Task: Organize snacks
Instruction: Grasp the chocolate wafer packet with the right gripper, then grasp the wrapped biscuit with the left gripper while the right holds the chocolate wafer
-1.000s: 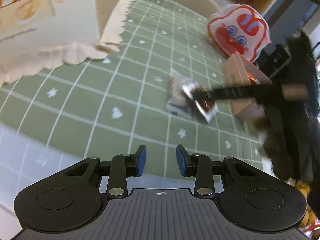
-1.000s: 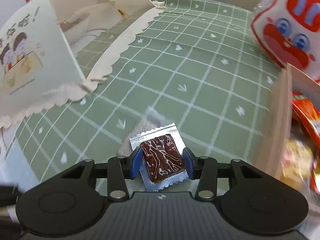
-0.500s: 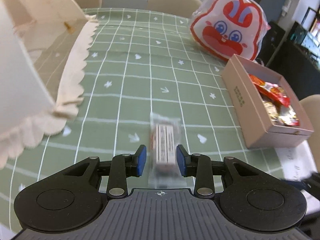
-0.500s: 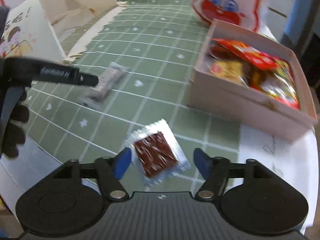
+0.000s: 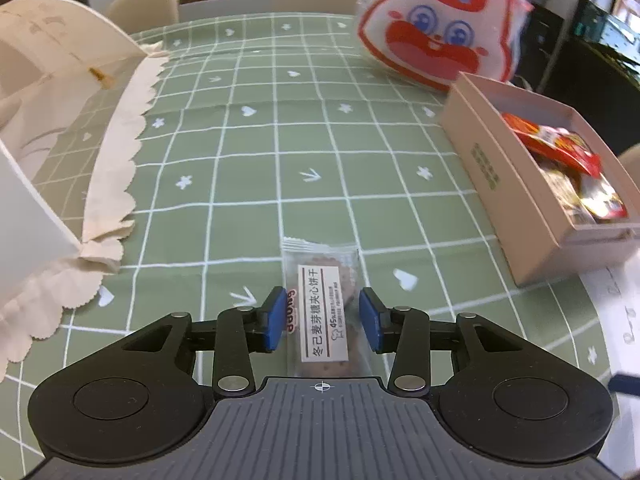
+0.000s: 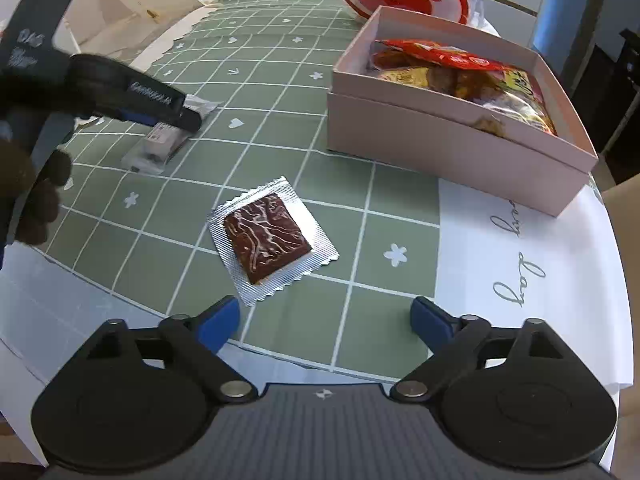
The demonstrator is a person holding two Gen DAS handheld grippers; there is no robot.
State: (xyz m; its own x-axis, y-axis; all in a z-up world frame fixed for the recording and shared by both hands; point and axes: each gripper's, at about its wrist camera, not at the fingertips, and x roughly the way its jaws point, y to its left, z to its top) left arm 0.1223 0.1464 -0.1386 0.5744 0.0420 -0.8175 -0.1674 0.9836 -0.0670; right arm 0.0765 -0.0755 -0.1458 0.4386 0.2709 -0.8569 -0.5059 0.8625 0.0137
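Biscuit packet (image 5: 322, 312) lies on the green checked tablecloth (image 5: 248, 168) between the left gripper (image 5: 322, 314)'s just-widened, untouching jaws — long axis along the fingers — while the right gripper (image 6: 324, 318), jaws just spread wide and empty, hangs near the foil-wrapped chocolate square (image 6: 267, 237).

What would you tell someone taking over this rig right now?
Left gripper: jaws have just opened, astride the biscuit pack on the table, pads clear of it.
Right gripper: jaws have just opened wide, nothing between them; the brownie lies flat just ahead on the tablecloth.
Box: open, already holding several snacks.
Done: some snacks boxed.
Left: both the biscuit pack and the brownie are outside the box and probably go in next.
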